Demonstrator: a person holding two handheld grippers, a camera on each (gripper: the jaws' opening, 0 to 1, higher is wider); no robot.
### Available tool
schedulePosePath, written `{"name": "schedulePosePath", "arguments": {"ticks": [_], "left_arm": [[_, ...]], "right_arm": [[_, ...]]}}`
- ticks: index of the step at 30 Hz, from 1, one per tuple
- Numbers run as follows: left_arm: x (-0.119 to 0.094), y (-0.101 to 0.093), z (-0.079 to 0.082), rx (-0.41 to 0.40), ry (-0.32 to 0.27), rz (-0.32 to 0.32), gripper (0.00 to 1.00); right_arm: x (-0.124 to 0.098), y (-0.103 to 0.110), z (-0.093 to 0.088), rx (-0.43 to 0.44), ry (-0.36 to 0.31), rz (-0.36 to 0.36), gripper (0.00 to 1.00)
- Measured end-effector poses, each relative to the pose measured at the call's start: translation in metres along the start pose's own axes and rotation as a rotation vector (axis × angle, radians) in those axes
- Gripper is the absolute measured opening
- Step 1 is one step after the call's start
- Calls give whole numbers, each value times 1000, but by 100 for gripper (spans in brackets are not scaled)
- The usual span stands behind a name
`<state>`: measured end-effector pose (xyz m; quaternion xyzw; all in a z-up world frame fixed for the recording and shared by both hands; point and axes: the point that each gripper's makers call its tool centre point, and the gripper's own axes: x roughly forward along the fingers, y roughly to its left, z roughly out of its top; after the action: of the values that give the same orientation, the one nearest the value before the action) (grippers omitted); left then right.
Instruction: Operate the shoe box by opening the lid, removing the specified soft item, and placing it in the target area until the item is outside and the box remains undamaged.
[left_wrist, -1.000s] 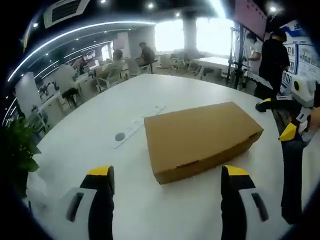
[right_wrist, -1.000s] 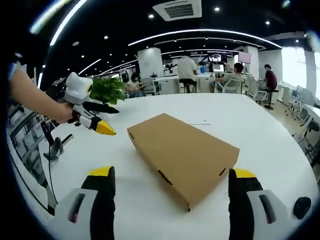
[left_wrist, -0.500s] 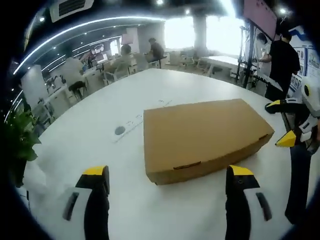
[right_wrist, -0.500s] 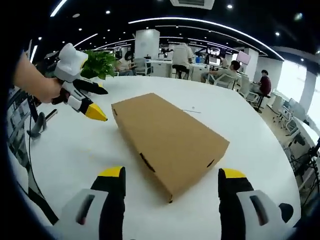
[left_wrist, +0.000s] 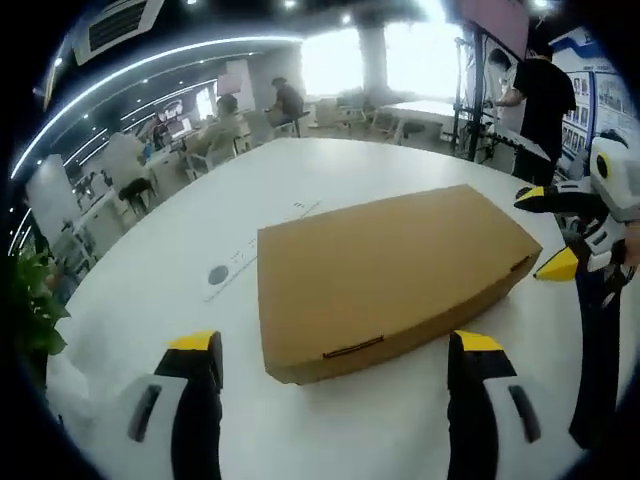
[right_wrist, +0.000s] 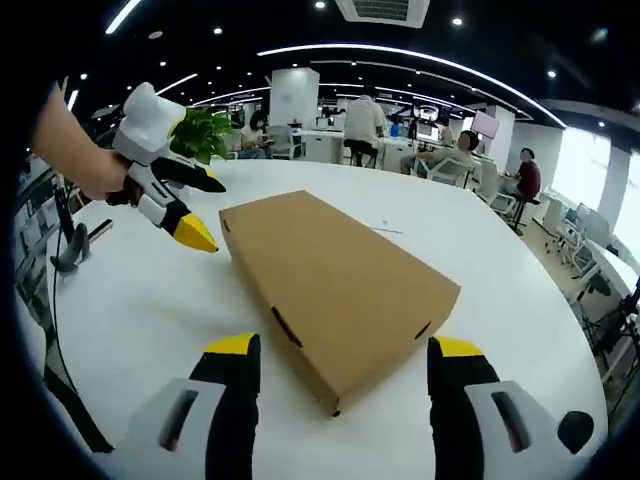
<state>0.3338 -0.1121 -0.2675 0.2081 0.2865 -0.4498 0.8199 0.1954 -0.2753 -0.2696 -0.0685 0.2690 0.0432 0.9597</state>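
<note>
A plain brown cardboard shoe box (left_wrist: 390, 270) lies flat on the round white table (left_wrist: 330, 175) with its lid shut. In the left gripper view my left gripper (left_wrist: 335, 345) stands open just short of the box's near short end, which has a tab slot. My right gripper (left_wrist: 548, 232) comes in from the right, open, beside the box's far right corner. In the right gripper view the box (right_wrist: 340, 280) runs diagonally, one corner between the jaws of my open right gripper (right_wrist: 343, 347). A hand holds the left gripper (right_wrist: 205, 210) near the box's far left corner.
A round cable port (left_wrist: 218, 274) and a thin white strip (left_wrist: 262, 250) sit on the table left of the box. A potted plant (right_wrist: 205, 130) stands beyond the table edge. A person in black (left_wrist: 545, 90) stands at the far right. Seated people and desks fill the background.
Both cameras have come a little closer to the box. The right gripper has drawn nearer the box's corner. The lid stays shut and the box has not moved.
</note>
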Motion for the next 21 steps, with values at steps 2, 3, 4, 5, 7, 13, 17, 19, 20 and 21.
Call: {"name": "schedulePosePath", "arguments": {"ticks": [2,3,4,5,7,13,17,19,20,21], "left_arm": [[5,0,2,-14,-6,-1,97],[7,4,0,-11,11,22,96],[9,4,0,-23,7,25,95],[10,4,0,-33,5,27,94],[12,2,-3,-62,26,29,94],[19,-5,-11,-50,58,16,91],[20,-9,-10,-46,56,12,86],[19,-10,-9,-32,65,17,87],[20,-10,-9,-33,63,15,88],[21,-12,-9,-46,55,6,90]], "right_arm": [[4,1,-1,-21,14,1,71],[4,0,0,-19,12,0,72],[6,1,-1,-7,20,2,72],[7,1,-2,-3,25,6,72],[11,0,-3,-10,34,3,72],[20,-1,-5,-25,89,5,72],[21,0,-14,-24,134,-12,74],[21,0,-18,0,140,-19,81],[22,1,-19,10,134,-14,85],[22,4,-20,18,132,1,85]]}}
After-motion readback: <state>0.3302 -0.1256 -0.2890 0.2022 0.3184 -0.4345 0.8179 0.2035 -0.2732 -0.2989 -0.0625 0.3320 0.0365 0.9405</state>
